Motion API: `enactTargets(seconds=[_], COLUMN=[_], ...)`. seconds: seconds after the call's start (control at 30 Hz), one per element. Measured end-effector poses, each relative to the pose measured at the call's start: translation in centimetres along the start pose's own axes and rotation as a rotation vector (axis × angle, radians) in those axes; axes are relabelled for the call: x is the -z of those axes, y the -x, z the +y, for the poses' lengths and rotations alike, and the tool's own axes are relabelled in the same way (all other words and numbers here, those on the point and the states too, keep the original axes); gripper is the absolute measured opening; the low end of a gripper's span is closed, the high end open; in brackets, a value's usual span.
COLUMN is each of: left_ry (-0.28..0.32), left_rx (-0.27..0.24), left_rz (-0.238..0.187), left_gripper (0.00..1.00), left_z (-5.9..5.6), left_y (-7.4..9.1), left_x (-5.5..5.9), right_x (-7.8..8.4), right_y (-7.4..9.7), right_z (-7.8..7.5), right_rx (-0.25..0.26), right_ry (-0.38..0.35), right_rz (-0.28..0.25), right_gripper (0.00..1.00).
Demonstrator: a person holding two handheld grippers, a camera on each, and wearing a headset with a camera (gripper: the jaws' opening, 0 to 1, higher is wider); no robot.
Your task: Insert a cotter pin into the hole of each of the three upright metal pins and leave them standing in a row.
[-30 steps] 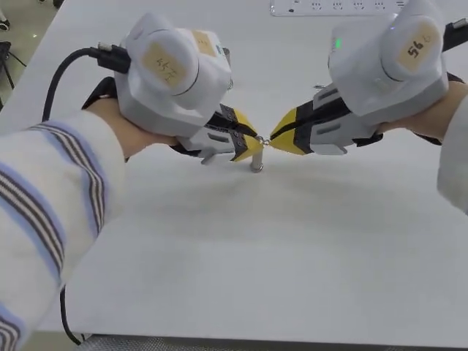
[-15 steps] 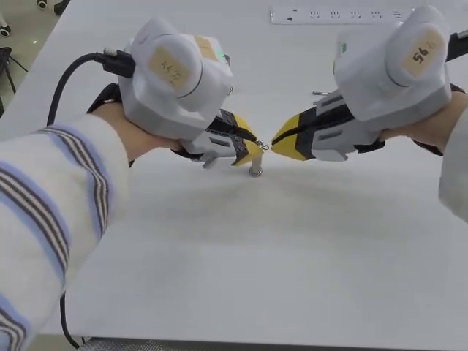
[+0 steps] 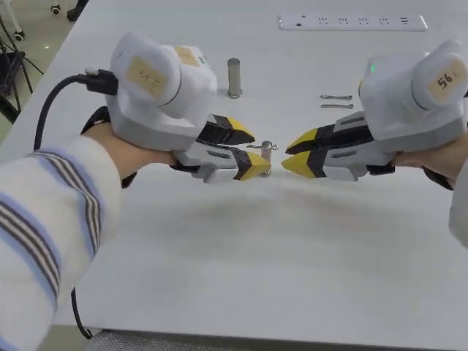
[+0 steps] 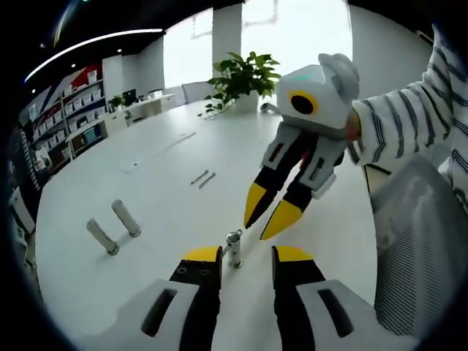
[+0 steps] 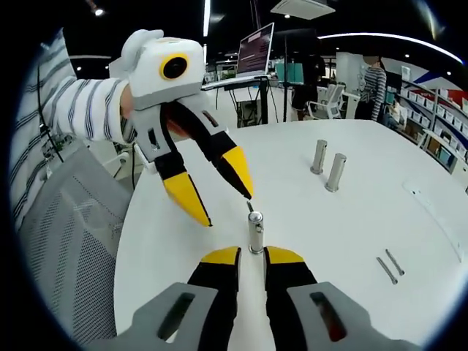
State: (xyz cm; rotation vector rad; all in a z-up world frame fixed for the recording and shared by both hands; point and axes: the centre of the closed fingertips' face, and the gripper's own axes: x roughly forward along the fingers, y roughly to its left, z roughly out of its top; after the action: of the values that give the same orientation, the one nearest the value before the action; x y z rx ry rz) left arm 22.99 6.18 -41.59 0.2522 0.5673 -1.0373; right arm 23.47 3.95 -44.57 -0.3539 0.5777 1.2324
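A short upright metal pin (image 3: 267, 162) stands on the white table between the two grippers, with a cotter pin (image 3: 259, 146) through the hole near its top. My left gripper (image 3: 257, 152) is open, its yellow tips on either side of that pin without touching it. Just right of the pin, my right gripper (image 3: 285, 156) is open too, and it holds nothing. In the left gripper view the pin (image 4: 234, 250) stands just past my jaws. Two more upright pins (image 4: 126, 218) wait further off. Two loose cotter pins (image 3: 336, 102) lie behind the right gripper.
One spare upright pin (image 3: 234, 77) stands at the back of the table, behind the left gripper. A white power strip (image 3: 351, 22) lies along the far edge. A black cable (image 3: 55, 95) trails from the left gripper. A grey mesh chair (image 5: 66, 241) stands beside the table.
Both grippers' tips met at the top of the pin before. Now both have drawn back and opened, leaving the cotter pin in the hole. My head camera has tilted up.
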Motion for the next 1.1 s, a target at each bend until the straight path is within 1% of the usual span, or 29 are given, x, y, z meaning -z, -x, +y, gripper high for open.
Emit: enactTargets(seconds=[0.03,0.07,0.13,0.2,0.23,0.37,0.5,0.53,0.6,0.67,0.7,0.83,1.0,1.07,1.1], left_ry=[0.019,0.038,0.064,0.074,0.083,0.104,0.133,0.139,0.158,0.182,0.194,0.198,0.210,0.226,0.228], left_rx=[-0.001,-0.010,-0.013,-0.018,-0.024,-0.035,-0.040,-0.047,-0.084,-0.095,-0.112,-0.146,-0.168,-0.194,-0.197], left_rz=[-0.014,-0.041,-0.066,-0.087,-0.106,-0.126,-0.155,-0.162,-0.174,-0.184,-0.193,-0.199,-0.200,-0.205,-0.205], left_gripper=[0.29,0.32,0.37,0.41,0.44,0.56,0.66,0.70,0.76,0.82,0.85,0.98,0.99,0.99,0.99], left_z=[-0.1,-0.1,-0.3,-0.4,-0.5,-0.9,-1.3,-1.4,-1.1,-1.1,-1.0,-0.9,-1.0,-0.7,-0.7], left_y=[0.2,0.6,1.1,1.6,1.8,2.6,3.1,3.2,3.5,3.7,3.9,4.2,4.6,4.7,4.8], left_x=[0.0,-0.2,-0.1,-0.1,-0.2,-0.1,-0.3,-0.3,-0.3,-0.2,-0.2,0.1,0.8,1.1,1.2], right_x=[0.0,-0.1,-0.1,-0.1,0.0,0.0,-0.2,-0.2,-0.2,-0.3,-0.3,-0.3,-0.1,0.0,0.0], right_y=[-0.1,-0.2,-0.5,-0.9,-1.0,-1.7,-2.2,-2.3,-2.5,-2.6,-2.7,-2.9,-3.3,-3.5,-3.6], right_z=[0.1,0.2,0.3,0.3,0.3,0.3,0.3,0.1,0.1,0.1,0.1,0.0,0.1,0.2,0.2], right_rx=[-0.001,0.000,0.005,0.015,0.019,0.019,0.019,0.021,0.025,0.028,0.029,0.035,0.039,0.039,0.040], right_ry=[-0.009,-0.019,-0.031,-0.039,-0.039,-0.044,-0.064,-0.065,-0.063,-0.060,-0.061,-0.066,-0.072,-0.072,-0.074], right_rz=[-0.007,-0.019,-0.032,-0.038,-0.038,-0.042,-0.066,-0.069,-0.071,-0.076,-0.078,-0.085,-0.092,-0.092,-0.091], right_gripper=[0.09,0.10,0.14,0.18,0.20,0.21,0.21,0.21,0.20,0.19,0.19,0.18,0.17,0.17,0.17])
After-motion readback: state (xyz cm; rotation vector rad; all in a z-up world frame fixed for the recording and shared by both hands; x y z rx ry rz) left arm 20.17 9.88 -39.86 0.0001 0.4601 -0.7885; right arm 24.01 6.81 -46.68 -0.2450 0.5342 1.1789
